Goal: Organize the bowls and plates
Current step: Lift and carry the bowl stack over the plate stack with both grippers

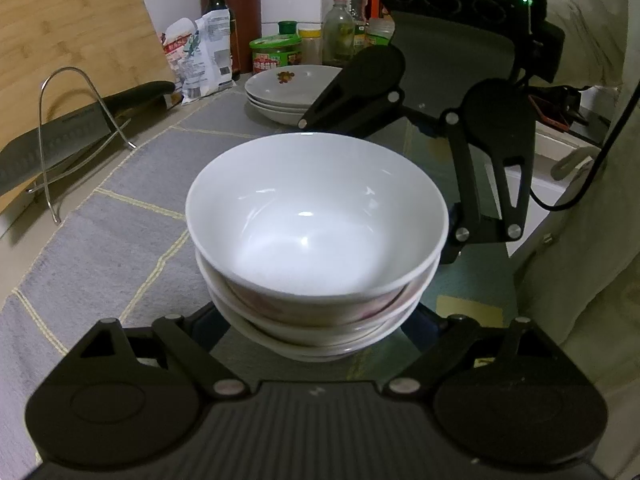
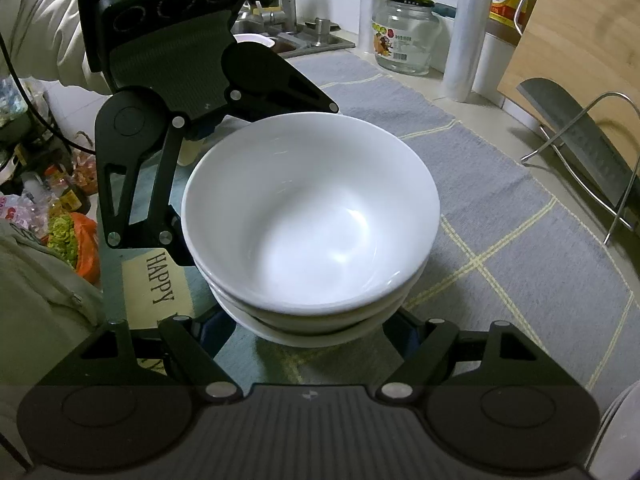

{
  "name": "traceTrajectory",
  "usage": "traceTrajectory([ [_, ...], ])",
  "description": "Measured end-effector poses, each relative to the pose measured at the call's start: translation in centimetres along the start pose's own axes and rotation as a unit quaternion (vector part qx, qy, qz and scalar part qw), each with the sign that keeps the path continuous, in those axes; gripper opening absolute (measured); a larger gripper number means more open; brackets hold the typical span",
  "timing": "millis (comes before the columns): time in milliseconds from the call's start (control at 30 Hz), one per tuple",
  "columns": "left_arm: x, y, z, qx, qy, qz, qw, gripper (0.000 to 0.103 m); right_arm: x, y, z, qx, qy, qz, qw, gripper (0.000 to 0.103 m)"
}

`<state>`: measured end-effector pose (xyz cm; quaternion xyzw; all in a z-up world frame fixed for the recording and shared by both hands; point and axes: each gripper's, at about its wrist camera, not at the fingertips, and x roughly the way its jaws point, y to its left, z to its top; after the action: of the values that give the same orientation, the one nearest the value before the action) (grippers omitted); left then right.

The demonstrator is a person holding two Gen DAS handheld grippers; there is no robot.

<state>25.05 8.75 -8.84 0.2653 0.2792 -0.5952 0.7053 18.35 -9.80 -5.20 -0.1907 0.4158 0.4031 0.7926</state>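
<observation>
The left gripper (image 1: 316, 332) is sitting low against one side of the stack of white bowls (image 1: 316, 224), its jaws reaching round the lowest bowl, and the right gripper (image 2: 316, 328) is doing the same from the opposite side; the fingertips of both are hiding under the bowls, so I cannot tell whether either pair of pads is pressing on the china or standing just clear of it. The bowls are nesting together, about three deep, on the grey checked mat (image 1: 132, 184), so the gathering of bowls is looking finished. The stack of plates (image 1: 288, 94), the top one bearing a small floral mark, is waiting well apart near the jars and bottles, also already piled. What is probably remaining is carrying each pile to its final place, though no shelf or rack for them is showing. Around the work, a cleaver (image 1: 68, 140) is leaning in a wire stand (image 1: 80, 80) before a bamboo cutting board (image 1: 72, 28), a glass jar (image 2: 406, 32) is standing beyond the mat, and a "HAPPY" card (image 2: 160, 276) is lying beside the bowls.
</observation>
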Motion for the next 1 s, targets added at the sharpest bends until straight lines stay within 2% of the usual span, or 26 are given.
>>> traceTrajectory([
  [400, 0.8, -2.3, 3.0, -0.002, -0.006, 0.016, 0.9999, 0.090, -3.1, -0.7, -1.5, -0.016, -0.003, -0.001, 1.000, 0.083],
  [1000, 5.9, -5.3, 11.4, 0.023, -0.026, 0.019, 0.9992, 0.090, -10.7, -5.7, -7.0, -0.022, -0.008, -0.027, 0.999, 0.083],
])
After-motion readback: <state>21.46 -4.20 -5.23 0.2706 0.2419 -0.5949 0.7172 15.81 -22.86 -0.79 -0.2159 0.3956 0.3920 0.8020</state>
